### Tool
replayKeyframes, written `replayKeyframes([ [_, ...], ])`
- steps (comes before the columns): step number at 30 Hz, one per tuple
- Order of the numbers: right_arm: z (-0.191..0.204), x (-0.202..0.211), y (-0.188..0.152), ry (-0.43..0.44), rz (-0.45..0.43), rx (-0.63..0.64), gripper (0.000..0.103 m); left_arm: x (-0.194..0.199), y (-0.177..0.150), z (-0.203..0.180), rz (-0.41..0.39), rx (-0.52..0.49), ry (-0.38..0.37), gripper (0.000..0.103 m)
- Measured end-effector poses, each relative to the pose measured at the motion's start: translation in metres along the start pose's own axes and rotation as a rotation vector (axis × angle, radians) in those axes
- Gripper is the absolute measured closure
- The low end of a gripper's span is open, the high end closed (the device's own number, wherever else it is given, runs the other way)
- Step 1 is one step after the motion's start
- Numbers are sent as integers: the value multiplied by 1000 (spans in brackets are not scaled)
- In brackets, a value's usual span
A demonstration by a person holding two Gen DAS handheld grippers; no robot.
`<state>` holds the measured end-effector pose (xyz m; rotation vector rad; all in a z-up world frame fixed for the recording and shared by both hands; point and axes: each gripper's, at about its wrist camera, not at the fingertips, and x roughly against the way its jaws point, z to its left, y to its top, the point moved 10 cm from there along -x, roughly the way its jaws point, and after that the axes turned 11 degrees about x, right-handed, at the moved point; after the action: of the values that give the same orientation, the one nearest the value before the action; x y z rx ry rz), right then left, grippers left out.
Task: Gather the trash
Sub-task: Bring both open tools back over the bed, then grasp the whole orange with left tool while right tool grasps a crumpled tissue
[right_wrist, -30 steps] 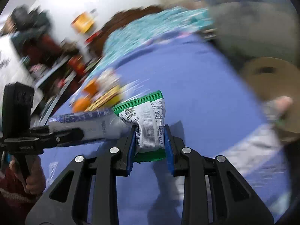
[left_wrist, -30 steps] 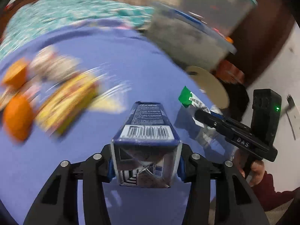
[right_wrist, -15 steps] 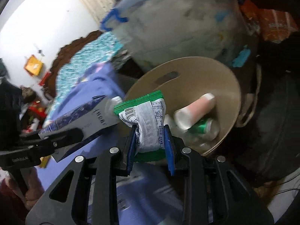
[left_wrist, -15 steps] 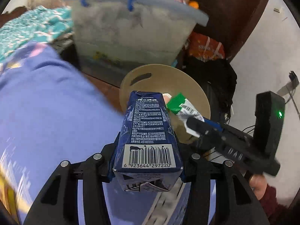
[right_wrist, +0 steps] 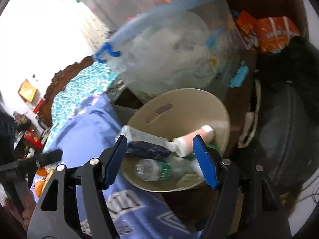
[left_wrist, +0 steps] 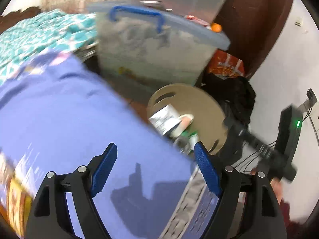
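A beige round trash bin (right_wrist: 185,103) stands on the floor beside the bed; it also shows in the left wrist view (left_wrist: 201,101). Inside lie the dark blue carton (right_wrist: 147,149), a pink-and-white bottle (right_wrist: 191,139), a clear plastic bottle (right_wrist: 151,169) and green wrapper bits. My right gripper (right_wrist: 160,161) is open and empty just above the bin. My left gripper (left_wrist: 155,171) is open and empty over the edge of the purple bedsheet (left_wrist: 69,109), left of the bin. The right gripper also shows blurred at the right of the left wrist view (left_wrist: 259,145).
A large clear storage box with a blue lid and handle (left_wrist: 151,45) stands behind the bin. Orange snack bags (right_wrist: 269,31) and a black bag (right_wrist: 289,139) lie to the right. Yellow packaging (left_wrist: 16,199) lies on the bed at far left.
Both grippers have opened. The blue carton left my left gripper and the green-white wrapper left my right gripper; the carton now lies in the bin. The left gripper has drawn back over the bed.
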<state>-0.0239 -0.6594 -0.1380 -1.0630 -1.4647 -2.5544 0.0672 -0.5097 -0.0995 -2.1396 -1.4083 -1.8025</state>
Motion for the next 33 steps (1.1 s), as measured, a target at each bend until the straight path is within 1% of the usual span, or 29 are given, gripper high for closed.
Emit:
replayKeyframes([
  [1,11,-2,1,26,4,12,33,9,-10,14,2,20,10,27],
  [2,11,-2,1,26,4,12,33,16,-18,26,1,34,21,27],
  [3,36,-7,0,77,18,39,33,27,-29,45,-8,54,47,27],
  [6,82,-17,-4,156,51,93,35,57,-56,97,-40,111,112,27],
  [9,134,-31,-12,234,97,171,40,94,-81,145,-74,192,153,27],
  [10,155,-36,-16,261,115,203,40,112,-93,170,-100,238,181,27],
  [11,173,-41,-19,283,131,229,41,124,-99,184,-117,267,197,27],
  [12,191,-45,-23,306,148,255,42,140,-108,207,-143,317,219,27],
  [13,224,-52,-31,352,180,300,43,151,-114,221,-160,353,230,27],
  [14,245,-56,-36,384,201,330,43,165,-121,242,-186,405,241,27],
  [16,306,-65,-51,474,252,419,44,188,-133,278,-229,499,260,27],
  [17,328,-68,-56,503,267,454,44,199,-141,298,-245,548,270,27],
  [19,383,-79,-66,548,291,567,44,215,-149,333,-267,636,285,28],
  [21,422,-93,-69,554,289,664,44,229,-154,357,-286,693,287,28],
  [23,443,-112,-68,530,292,709,43,240,-157,374,-307,724,272,28],
  [24,451,-127,-66,502,299,729,43,243,-156,379,-318,733,259,28],
  [25,455,-141,-66,474,313,756,36,244,-154,381,-322,733,252,28],
  [26,458,-152,-67,455,329,783,32,243,-153,381,-323,727,242,28],
  [27,460,-166,-71,430,355,826,23,243,-152,380,-321,720,236,28],
  [28,458,-178,-73,401,375,866,20,239,-151,378,-313,705,225,28],
  [30,452,-200,-78,347,411,904,19,229,-148,373,-296,687,214,28],
  [32,444,-213,-84,356,481,877,19,217,-147,368,-279,682,200,28],
  [33,444,-213,-84,356,481,877,25,212,-145,367,-267,682,188,28],
])
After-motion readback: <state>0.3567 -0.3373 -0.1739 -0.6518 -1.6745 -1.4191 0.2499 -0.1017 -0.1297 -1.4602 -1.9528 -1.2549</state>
